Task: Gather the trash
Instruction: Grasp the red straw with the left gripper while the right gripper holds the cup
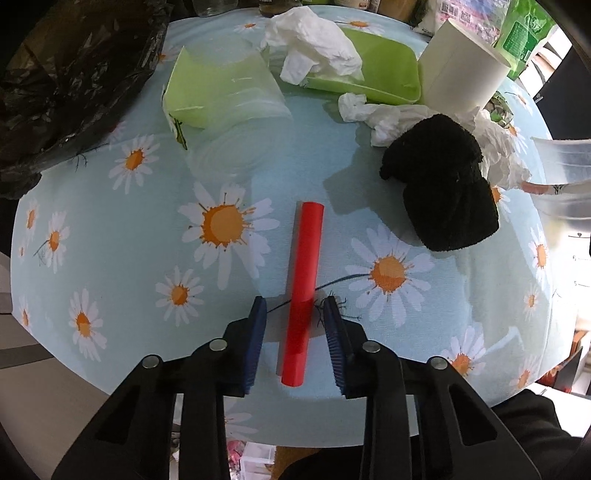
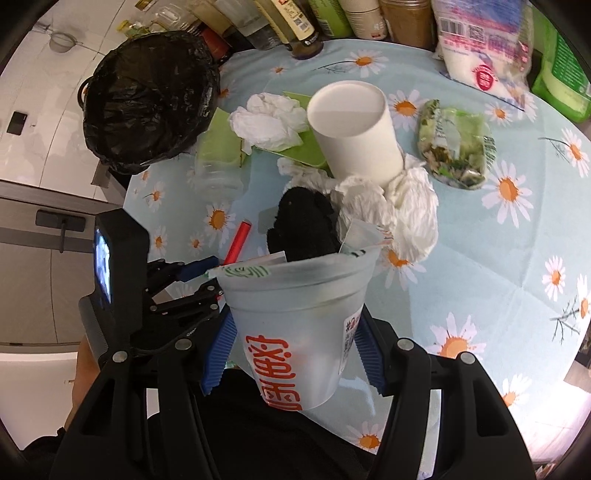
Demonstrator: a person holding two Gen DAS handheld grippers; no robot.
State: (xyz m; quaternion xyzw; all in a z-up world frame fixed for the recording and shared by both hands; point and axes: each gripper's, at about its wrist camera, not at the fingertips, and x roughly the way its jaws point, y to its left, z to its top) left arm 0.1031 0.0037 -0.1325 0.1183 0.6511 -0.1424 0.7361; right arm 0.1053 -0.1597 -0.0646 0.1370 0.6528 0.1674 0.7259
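Left gripper [image 1: 295,314] released astride a smooth red tube [image 1: 303,291]; right gripper [image 2: 291,339] grasps a frosted cup [image 2: 295,325].

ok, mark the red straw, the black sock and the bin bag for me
red straw [image 1: 306,280]: left wrist view, middle of the tube.
black sock [image 1: 443,184]: left wrist view, centre of the fabric.
bin bag [image 2: 147,99]: right wrist view, crinkled black plastic in the opening.

Home kitchen: condiment bottles [image 2: 295,26], daisy tablecloth [image 2: 498,266].
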